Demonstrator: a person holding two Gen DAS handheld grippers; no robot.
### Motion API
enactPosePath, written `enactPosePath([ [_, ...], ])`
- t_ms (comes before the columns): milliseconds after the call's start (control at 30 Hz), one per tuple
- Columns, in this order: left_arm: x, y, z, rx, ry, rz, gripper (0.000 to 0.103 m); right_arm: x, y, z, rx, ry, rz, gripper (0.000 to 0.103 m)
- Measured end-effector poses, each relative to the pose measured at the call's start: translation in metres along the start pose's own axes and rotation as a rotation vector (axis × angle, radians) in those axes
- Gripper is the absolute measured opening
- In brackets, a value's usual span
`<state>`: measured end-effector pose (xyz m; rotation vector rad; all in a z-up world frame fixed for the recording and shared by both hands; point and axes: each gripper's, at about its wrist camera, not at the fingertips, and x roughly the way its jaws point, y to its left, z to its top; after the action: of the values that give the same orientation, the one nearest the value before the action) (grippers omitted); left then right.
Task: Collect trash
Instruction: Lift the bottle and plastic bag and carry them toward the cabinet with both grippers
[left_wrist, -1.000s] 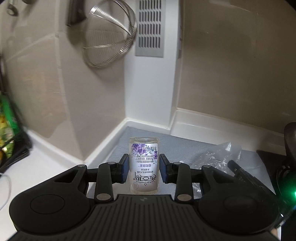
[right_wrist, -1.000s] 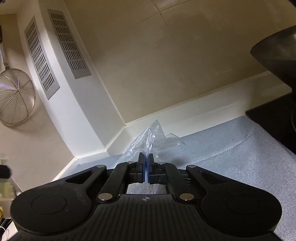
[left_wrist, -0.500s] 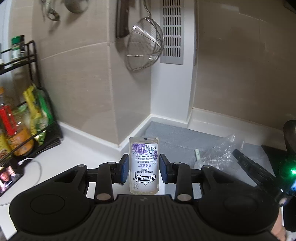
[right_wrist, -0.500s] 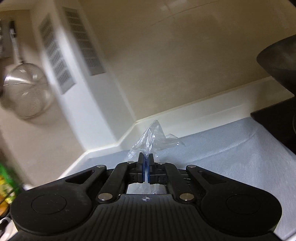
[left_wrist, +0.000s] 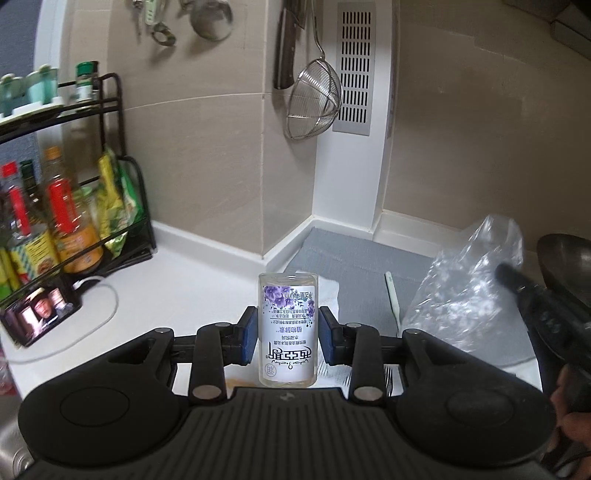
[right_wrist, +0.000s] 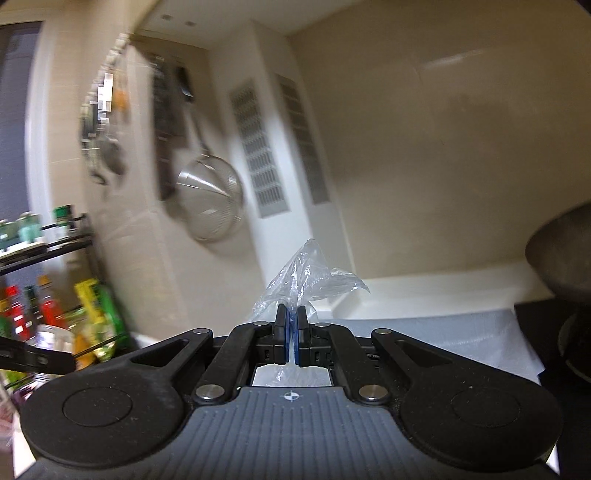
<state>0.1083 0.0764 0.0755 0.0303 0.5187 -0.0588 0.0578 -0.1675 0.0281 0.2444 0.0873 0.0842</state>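
In the left wrist view my left gripper is shut on a small clear bottle with a white label and purple flowers; it stands upright between the blue pads, label upside down. To its right hangs a crumpled clear plastic bag, carried above the grey mat by the right tool. In the right wrist view my right gripper is shut on that plastic bag, whose top sticks up above the closed pads. A white stick lies on the mat.
A black rack of sauce bottles and packets stands at the left on the white counter. A phone with a cable lies before it. A wire strainer hangs on the tiled wall. A dark wok sits at right.
Both grippers have pulled back from the corner and risen, so the rack, the phone and the hanging utensils have come into view. The bag has lifted off the mat. Both grips are unchanged.
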Motion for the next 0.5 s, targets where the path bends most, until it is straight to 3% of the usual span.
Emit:
enactPosePath([
  [500, -0.082, 0.01, -0.108, -0.009, 0.1, -0.012, 0.038, -0.13, 0.024, -0.031, -0.145, 0.084, 0.148, 0.003],
])
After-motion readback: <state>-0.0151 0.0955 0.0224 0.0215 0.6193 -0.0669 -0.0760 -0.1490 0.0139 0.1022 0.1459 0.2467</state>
